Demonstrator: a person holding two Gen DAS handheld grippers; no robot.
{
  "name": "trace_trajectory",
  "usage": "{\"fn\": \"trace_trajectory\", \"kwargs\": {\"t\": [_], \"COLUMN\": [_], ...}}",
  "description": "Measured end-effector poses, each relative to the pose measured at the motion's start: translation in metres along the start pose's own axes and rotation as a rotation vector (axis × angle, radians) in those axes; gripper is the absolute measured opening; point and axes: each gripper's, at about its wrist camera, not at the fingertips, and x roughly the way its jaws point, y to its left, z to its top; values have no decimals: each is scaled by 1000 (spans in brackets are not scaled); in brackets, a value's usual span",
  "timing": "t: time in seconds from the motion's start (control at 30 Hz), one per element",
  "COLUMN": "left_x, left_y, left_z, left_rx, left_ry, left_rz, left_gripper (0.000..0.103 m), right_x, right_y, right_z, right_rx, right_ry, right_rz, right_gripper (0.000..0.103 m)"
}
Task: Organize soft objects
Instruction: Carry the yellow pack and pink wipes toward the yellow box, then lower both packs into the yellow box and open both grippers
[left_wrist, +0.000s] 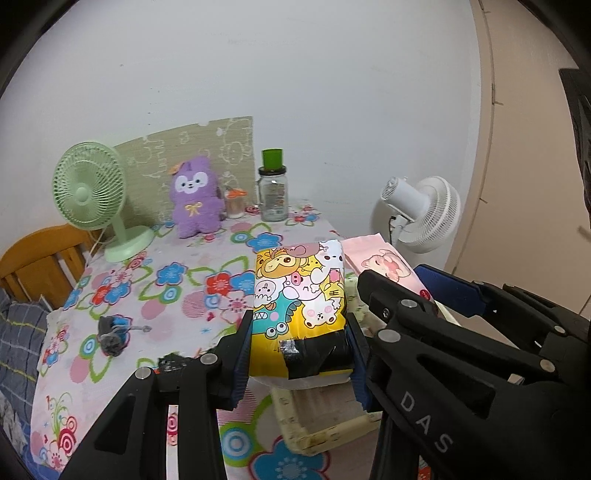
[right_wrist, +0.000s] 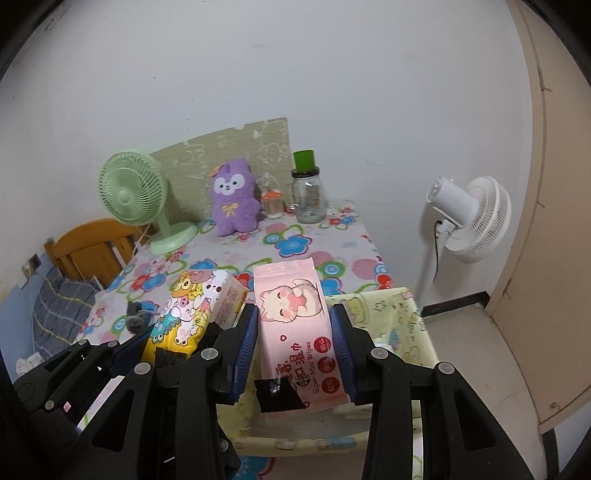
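Note:
My left gripper (left_wrist: 298, 347) is shut on a yellow cartoon tissue pack (left_wrist: 300, 291) and holds it above a pale yellow storage box (left_wrist: 328, 424). My right gripper (right_wrist: 293, 347) is shut on a pink cat wet-wipes pack (right_wrist: 291, 325) and holds it over the same box (right_wrist: 402, 325). The two packs are side by side; the tissue pack (right_wrist: 192, 306) shows left of the wipes, and the wipes pack (left_wrist: 384, 266) shows right of the tissue pack. A purple plush toy (left_wrist: 194, 199) sits at the table's back, also in the right wrist view (right_wrist: 232, 203).
A green desk fan (left_wrist: 92, 195), a small jar (left_wrist: 235, 205) and a glass bottle with a green cap (left_wrist: 273, 192) stand at the back of the floral tablecloth (left_wrist: 166, 280). A small dark grey object (left_wrist: 112, 334) lies at left. A white floor fan (right_wrist: 469, 218) stands right of the table. A wooden chair (left_wrist: 40, 262) is left.

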Motion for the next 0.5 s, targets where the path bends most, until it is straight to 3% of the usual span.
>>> {"fn": "trace_trajectory", "kwargs": {"t": [0.5], "left_x": [40], "left_y": [-35], "left_z": [1], "left_rx": [42], "left_ry": [51], "left_rz": [-58], "left_gripper": [48], "right_x": [22], "right_y": [-43], "right_z": [-8], "right_rx": [40], "right_ry": [46], "right_rz": [-68], "right_gripper": [43]}}
